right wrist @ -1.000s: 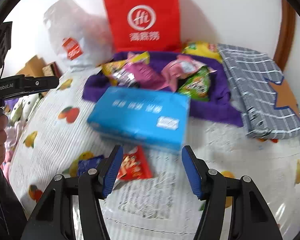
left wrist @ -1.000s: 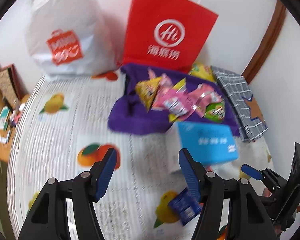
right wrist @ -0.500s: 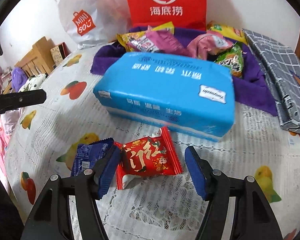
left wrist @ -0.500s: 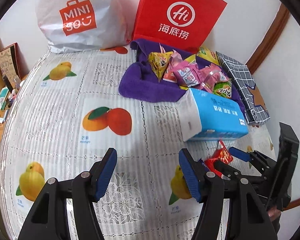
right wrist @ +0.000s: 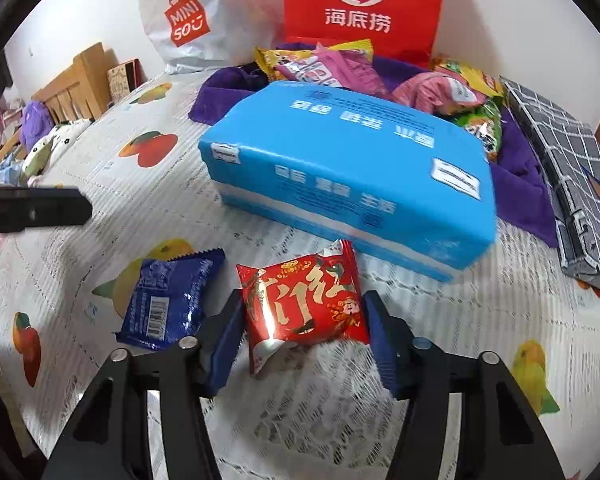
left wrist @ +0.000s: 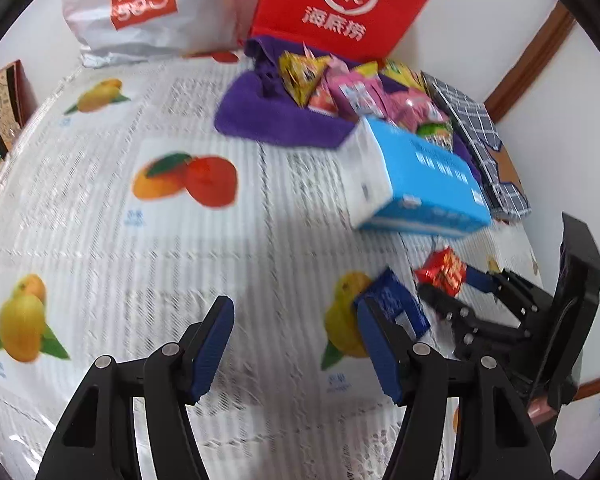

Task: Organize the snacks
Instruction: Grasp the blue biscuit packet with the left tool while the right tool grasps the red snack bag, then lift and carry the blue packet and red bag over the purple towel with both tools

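Observation:
A red snack packet (right wrist: 304, 300) lies on the fruit-print tablecloth (right wrist: 148, 208), between the open fingers of my right gripper (right wrist: 304, 332). A dark blue snack packet (right wrist: 172, 300) lies just left of it. Behind them sits a blue tissue pack (right wrist: 348, 172), and beyond that a pile of snack bags (right wrist: 340, 68) on a purple towel (right wrist: 216, 96). In the left wrist view my left gripper (left wrist: 296, 344) is open and empty; the blue packet (left wrist: 392, 304) lies by its right finger, and the red packet (left wrist: 440, 270) sits at the right gripper's tips (left wrist: 448, 284).
A red paper bag (right wrist: 360, 4) and a white Miniso bag (right wrist: 192, 16) stand against the back wall. A grey checked cloth bundle (right wrist: 568, 184) lies at the right. A wooden bed frame (right wrist: 72, 84) with stuffed toys is beyond the table's left edge.
My right gripper has moved forward and down, so the red packet now lies between its fingers. My left gripper has shifted right, toward the blue packet.

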A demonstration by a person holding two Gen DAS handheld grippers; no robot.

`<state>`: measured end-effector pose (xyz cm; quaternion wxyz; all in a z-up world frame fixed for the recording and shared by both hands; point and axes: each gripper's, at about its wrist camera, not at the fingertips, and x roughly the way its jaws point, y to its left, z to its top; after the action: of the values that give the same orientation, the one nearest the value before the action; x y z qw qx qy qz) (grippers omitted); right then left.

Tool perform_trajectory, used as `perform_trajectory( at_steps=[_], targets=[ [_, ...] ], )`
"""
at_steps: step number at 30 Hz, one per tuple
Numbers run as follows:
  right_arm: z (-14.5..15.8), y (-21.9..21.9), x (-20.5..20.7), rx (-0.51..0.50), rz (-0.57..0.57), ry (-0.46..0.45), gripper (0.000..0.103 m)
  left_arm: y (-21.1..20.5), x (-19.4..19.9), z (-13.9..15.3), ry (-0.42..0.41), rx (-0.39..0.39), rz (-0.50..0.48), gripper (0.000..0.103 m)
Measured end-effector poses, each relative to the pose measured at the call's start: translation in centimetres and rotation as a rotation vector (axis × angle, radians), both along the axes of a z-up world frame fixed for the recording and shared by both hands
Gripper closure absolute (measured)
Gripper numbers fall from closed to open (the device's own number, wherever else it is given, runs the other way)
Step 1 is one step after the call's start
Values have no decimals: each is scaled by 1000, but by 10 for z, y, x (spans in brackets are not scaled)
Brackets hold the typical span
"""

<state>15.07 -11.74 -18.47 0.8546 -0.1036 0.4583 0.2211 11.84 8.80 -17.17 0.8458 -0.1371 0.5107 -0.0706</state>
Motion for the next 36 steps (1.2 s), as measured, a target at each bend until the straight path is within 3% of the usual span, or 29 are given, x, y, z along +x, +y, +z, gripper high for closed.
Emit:
perform_trajectory(
  at_steps=[4,7,11,18,19,23,26,30,34,36],
  targets=[
    [7,-20,-10,20,-28,-20,51,-12,-8,-14,33,-32,-22,41],
    [14,-39,-18,20,-65,-51,51,-18,-13,-15,13,-35,-18,41],
    [20,-69,-21,35,-135,-65,51,-36,-13,-16,27,-117,-57,41],
    [25,-112,-28,32,-249,-99,51,-73,2,-20,20,-96,-92,44],
    [26,-116,-29,37,-262,-103,51,-77,6,-20,18,-86,-95,50],
    [30,-129,-32,53,-295,-110,51,-95,18,-21,4,-1,-101,59],
    [30,-130,-31,60,-302,-111,51,-105,22,-20,-21,63,-118,59],
    [26,-125,-28,68,-300,-103,51,-105,20,-20,-44,91,-135,60],
    [24,-118,-25,71,-294,-99,51,-111,17,-20,-60,118,-145,53],
    [23,-115,-24,74,-292,-98,51,-118,17,-21,-70,172,-145,53]
  ],
)
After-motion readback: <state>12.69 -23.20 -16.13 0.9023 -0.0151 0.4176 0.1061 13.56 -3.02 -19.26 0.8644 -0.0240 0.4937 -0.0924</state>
